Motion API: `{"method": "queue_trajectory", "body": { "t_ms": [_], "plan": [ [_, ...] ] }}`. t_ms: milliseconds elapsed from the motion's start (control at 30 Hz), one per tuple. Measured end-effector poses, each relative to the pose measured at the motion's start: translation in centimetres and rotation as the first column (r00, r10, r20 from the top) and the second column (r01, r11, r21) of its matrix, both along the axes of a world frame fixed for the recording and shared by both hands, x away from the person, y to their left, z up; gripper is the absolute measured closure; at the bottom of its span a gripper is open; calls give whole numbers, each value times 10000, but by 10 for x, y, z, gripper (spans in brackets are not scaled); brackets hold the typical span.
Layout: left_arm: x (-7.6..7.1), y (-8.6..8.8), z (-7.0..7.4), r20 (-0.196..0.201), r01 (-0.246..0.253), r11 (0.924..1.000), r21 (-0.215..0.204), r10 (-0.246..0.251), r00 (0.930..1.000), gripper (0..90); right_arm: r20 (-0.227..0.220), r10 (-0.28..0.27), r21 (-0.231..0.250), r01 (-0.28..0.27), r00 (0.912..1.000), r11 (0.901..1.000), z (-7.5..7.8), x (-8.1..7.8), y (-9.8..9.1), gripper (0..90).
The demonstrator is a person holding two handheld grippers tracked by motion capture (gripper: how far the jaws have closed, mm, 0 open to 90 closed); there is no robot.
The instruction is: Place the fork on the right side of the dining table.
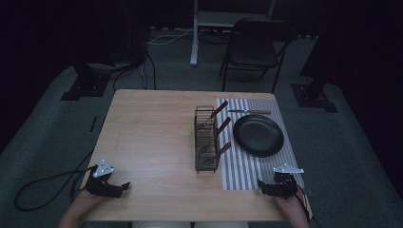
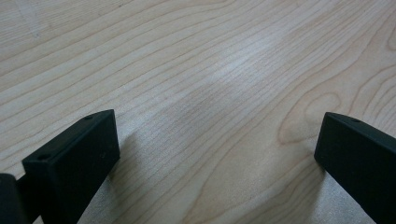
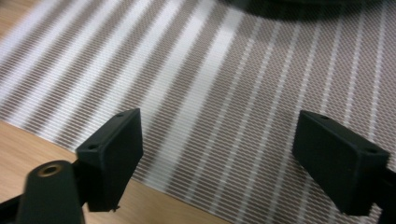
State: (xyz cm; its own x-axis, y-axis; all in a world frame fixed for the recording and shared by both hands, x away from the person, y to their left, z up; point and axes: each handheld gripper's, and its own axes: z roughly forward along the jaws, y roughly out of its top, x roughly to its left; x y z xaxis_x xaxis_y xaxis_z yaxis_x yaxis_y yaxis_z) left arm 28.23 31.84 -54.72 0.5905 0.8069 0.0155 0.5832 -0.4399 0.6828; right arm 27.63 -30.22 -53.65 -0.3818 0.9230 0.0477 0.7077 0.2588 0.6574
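At about eight o'clock on the bench (image 1: 157, 128) the left tool (image 1: 124, 185) rests near the front edge, its jaws wide apart over bare wood, nothing between them.

Just right of centre stands a wire rack (image 1: 206, 140), upright, with three wooden-handled pieces of cutlery (image 1: 222, 126) leaning out toward two o'clock; what their working ends are I cannot tell through the mesh. They look light and stiff, and the wooden handles, clear of the wire, seem the natural place to grip; the thin rack would probably tip or slide if a piece were dragged sideways instead of lifted along its lean.

Next comes the striped mat (image 1: 242, 168), soft and likely to creep under a push. On it lies a dark plate (image 1: 258, 135), shallow, probably slippery and breakable, best taken at the rim. At twelve o'clock from the plate lies a knife (image 1: 249, 112), flat and hard to get under; its handle points right.

At five o'clock the right tool (image 1: 260, 183) sits over the mat's front edge, jaws spread, empty.
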Motion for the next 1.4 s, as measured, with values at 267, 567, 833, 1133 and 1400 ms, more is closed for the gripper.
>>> {"method": "queue_trajectory", "body": {
  "t_ms": [267, 567, 833, 1133, 1400],
  "plan": [
    [0, 0, 0, -6, 6, 10000, -3, -6, 10000, 0, 422, 296, 647, -323, 9987, 9974, 19, 7, 12, 174],
    [0, 0, 0, -6, 8, 10000, -2, -8, 10000, 0, 624, 600, 980, -659, 9962, 9930, 33, 21, 26, 174],
    [0, 0, 0, -7, 7, 10000, -6, -7, 10000, 0, 730, 769, 1068, -845, 9944, 9907, 44, 34, 35, 175],
    [0, 0, 0, -6, 9, 10000, -4, -9, 10000, 0, 934, 990, 957, -1079, 9907, 9895, 61, 52, 40, 201],
    [0, 0, 0, -4, 6, 10000, -3, -6, 10000, 0, 1171, 1126, 1055, -1251, 9867, 9865, 73, 64, 45, 202]
  ]
}}
